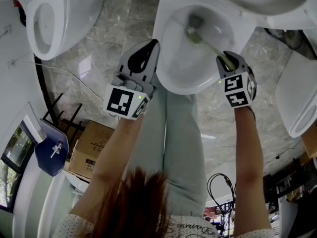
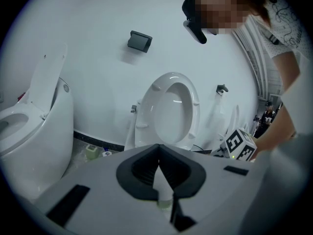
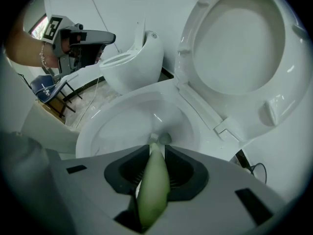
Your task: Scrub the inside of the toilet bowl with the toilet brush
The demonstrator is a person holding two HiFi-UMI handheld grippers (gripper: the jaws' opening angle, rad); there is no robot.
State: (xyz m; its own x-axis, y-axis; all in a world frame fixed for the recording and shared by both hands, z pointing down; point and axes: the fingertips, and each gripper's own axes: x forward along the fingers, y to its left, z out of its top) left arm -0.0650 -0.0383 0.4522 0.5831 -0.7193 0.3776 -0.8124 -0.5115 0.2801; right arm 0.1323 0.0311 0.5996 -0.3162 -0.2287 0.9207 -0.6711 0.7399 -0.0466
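Observation:
The white toilet bowl (image 1: 171,81) lies at the top middle of the head view, its seat and lid (image 3: 239,43) raised. A toilet brush with a pale green handle (image 1: 212,47) reaches down into it, its head (image 1: 192,32) near the drain. My right gripper (image 1: 225,61) is shut on the handle (image 3: 154,185) over the bowl's right rim; the bristle end (image 3: 154,138) shows just past the jaws. My left gripper (image 1: 152,46) hangs by the bowl's left rim. Its jaws meet at the tips (image 2: 158,148) with nothing between them.
A second toilet (image 1: 47,19) stands at the far left and another white fixture (image 1: 302,98) at the right. The person's legs (image 1: 173,133) are right in front of the bowl. A cardboard box (image 1: 91,150), a blue chair (image 1: 52,150) and cables (image 1: 220,182) lie behind.

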